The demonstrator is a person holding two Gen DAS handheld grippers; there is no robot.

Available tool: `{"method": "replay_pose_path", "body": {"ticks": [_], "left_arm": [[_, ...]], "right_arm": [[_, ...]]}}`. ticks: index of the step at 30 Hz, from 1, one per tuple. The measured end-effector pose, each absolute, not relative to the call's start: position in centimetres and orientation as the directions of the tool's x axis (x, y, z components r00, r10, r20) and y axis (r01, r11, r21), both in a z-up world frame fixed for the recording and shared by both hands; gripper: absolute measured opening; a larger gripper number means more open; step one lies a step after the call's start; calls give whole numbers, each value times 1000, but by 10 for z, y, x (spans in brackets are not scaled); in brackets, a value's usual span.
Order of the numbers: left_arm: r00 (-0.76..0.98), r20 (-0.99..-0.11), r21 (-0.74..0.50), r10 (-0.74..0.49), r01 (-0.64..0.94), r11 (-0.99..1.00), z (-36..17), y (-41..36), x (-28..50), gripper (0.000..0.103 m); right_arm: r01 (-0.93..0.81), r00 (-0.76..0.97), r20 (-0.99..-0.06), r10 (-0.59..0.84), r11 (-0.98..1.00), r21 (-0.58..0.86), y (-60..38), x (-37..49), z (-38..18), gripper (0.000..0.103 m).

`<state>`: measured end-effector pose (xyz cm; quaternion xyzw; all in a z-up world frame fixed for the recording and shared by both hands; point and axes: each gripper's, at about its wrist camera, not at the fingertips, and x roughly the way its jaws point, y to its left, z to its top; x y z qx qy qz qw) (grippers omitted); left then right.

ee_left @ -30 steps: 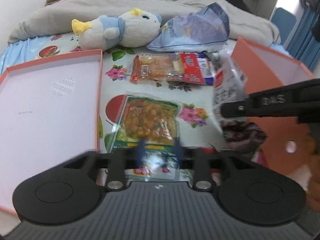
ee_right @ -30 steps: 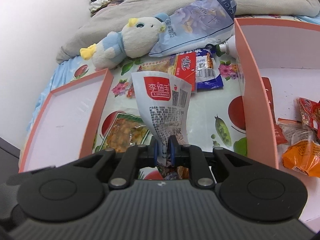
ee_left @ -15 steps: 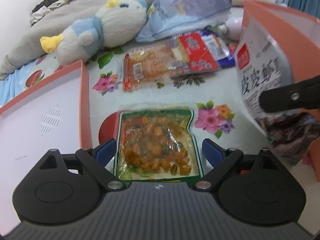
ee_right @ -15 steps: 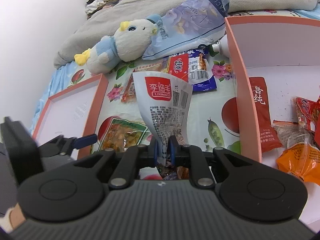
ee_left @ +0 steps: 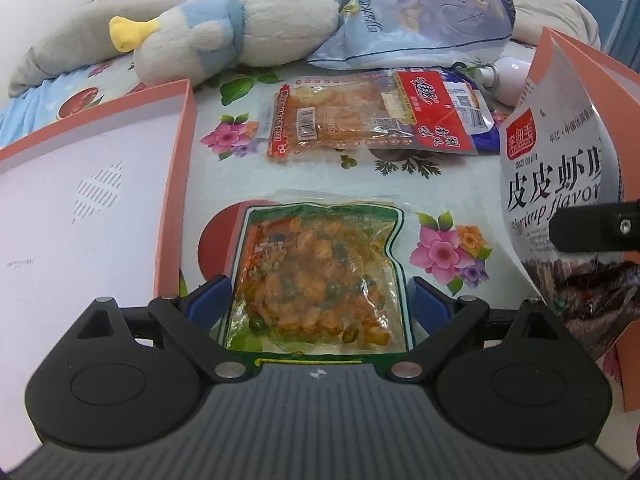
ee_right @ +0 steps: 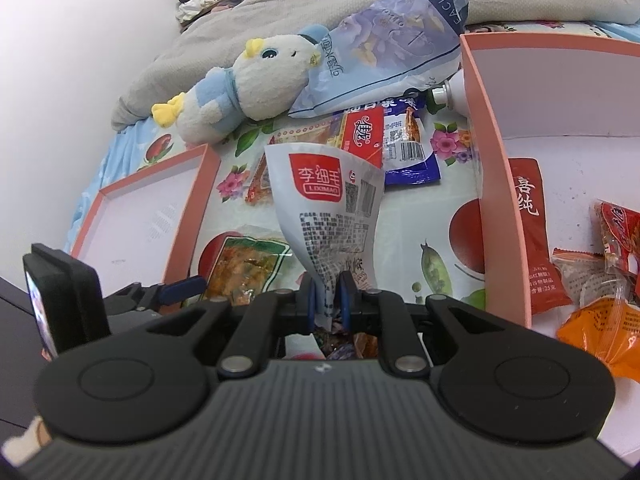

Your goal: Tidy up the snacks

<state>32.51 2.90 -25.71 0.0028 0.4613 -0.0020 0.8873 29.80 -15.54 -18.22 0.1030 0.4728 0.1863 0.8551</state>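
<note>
While pinched, shrimp packet (ee_right: 332,216) stands upright.

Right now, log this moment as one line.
left tool: open, straddling green-edged clear packet of orange snack | right tool: shut on white shrimp-flavour pouch | orange-walled box: some snacks inside

Partly hidden or cropped snacks

Shrimp-flavour packet (ee_left: 560,184) cut by right frame edge, lower end masked behind black gripper body; green-bordered pouch (ee_left: 316,280) near end under gripper; blue packet (ee_right: 408,148) half covered by red-labelled packet (ee_right: 362,136).
</note>
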Motion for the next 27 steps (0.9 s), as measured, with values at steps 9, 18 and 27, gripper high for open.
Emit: {"method": "replay_pose_path", "body": {"ticks": [9, 18, 27], "left_arm": [[611, -791, -15, 5, -28, 1000, -254, 35, 315, 77], [618, -786, -71, -15, -66, 995, -242, 37, 299, 55], [613, -788, -155, -62, -99, 983, -222, 39, 272, 47]], "right_arm": [[-220, 487, -768, 417, 909, 354, -156, 296, -183, 15], [-205, 485, -766, 421, 907, 369, -157, 284, -180, 15], [-202, 504, -755, 420, 907, 369, -162, 259, -166, 15]]}}
